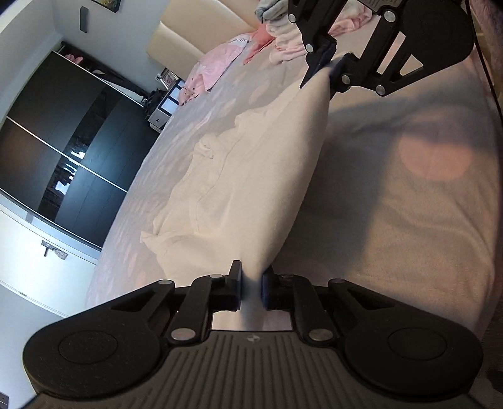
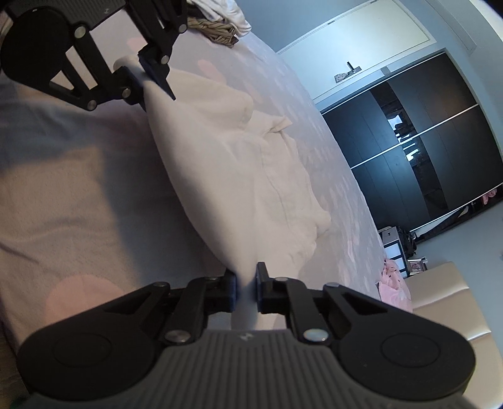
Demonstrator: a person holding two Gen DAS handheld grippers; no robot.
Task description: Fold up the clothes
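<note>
A cream white garment (image 1: 248,176) lies on the bed, and one edge of it is lifted and stretched taut between my two grippers. My left gripper (image 1: 251,288) is shut on one corner of that edge, cloth pinched between its blue pads. My right gripper (image 1: 328,67) holds the other corner at the top of the left wrist view. In the right wrist view the right gripper (image 2: 245,291) is shut on the garment (image 2: 239,163), and the left gripper (image 2: 146,78) grips the far corner. The rest of the garment lies rumpled on the bed.
The bed cover (image 1: 408,201) is pale with pink dots. A pile of pink and white clothes (image 1: 283,41) and a pink pillow (image 1: 217,66) lie by the cream headboard (image 1: 182,34). More clothes (image 2: 220,25) lie at the bed's other end. A dark wardrobe (image 1: 63,163) stands beside the bed.
</note>
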